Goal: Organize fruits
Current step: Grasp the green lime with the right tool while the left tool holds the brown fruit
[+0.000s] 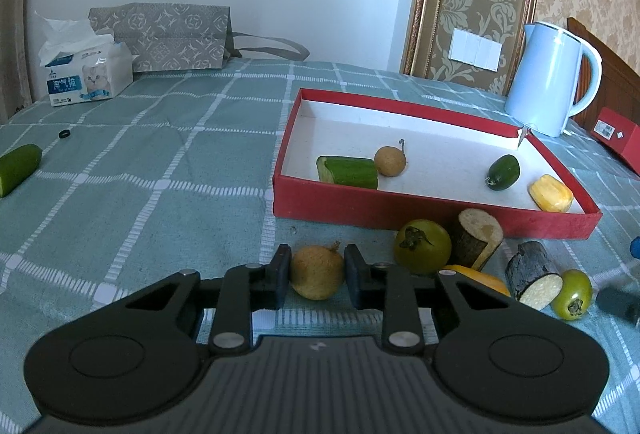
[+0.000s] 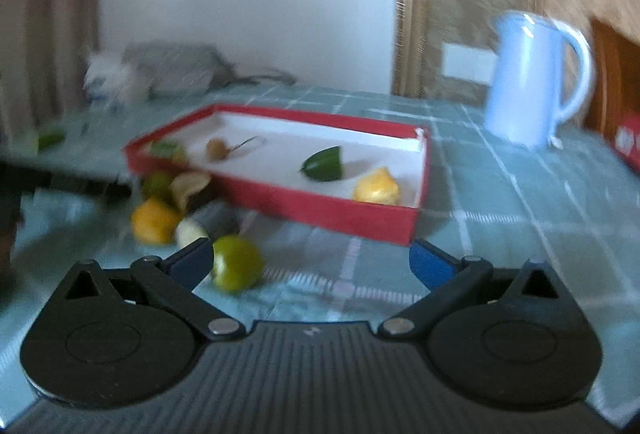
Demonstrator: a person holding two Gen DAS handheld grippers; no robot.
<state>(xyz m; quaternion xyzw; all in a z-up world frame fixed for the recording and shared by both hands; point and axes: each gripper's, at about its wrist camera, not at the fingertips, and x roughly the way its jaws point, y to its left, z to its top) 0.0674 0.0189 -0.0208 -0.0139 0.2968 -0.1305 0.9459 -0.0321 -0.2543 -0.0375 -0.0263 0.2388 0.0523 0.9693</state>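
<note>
Between the black pads of the left gripper [image 1: 317,276] sits a tan, rough-skinned longan [image 1: 317,277], low on the checked tablecloth [image 1: 140,194] with its stub of stem toward twelve o'clock; the jaws stand narrow, one pad touching each flank, so I judge it gripped or all but gripped. At one o'clock from it lies the red box [image 1: 432,208], its near wall just beyond the fruit, already holding a cucumber piece [image 1: 348,172], a second longan [image 1: 390,161], a small green cucumber end [image 1: 503,172] and a yellow chunk [image 1: 551,193]. The move ahead, as I read it, is a lift and a short carry up and to the right over that wall. Beside the held fruit, at three o'clock, crowd a green tomato [image 1: 422,246], a cut brown-skinned piece [image 1: 478,238] and a dark-skinned cut piece [image 1: 534,274]. The right gripper [image 2: 311,266] hangs wide, blue pads far apart, with a green tomato [image 2: 237,263] touching or just beside its left pad; its view is blurred. A blue kettle [image 1: 550,78] stands behind the box.
</note>
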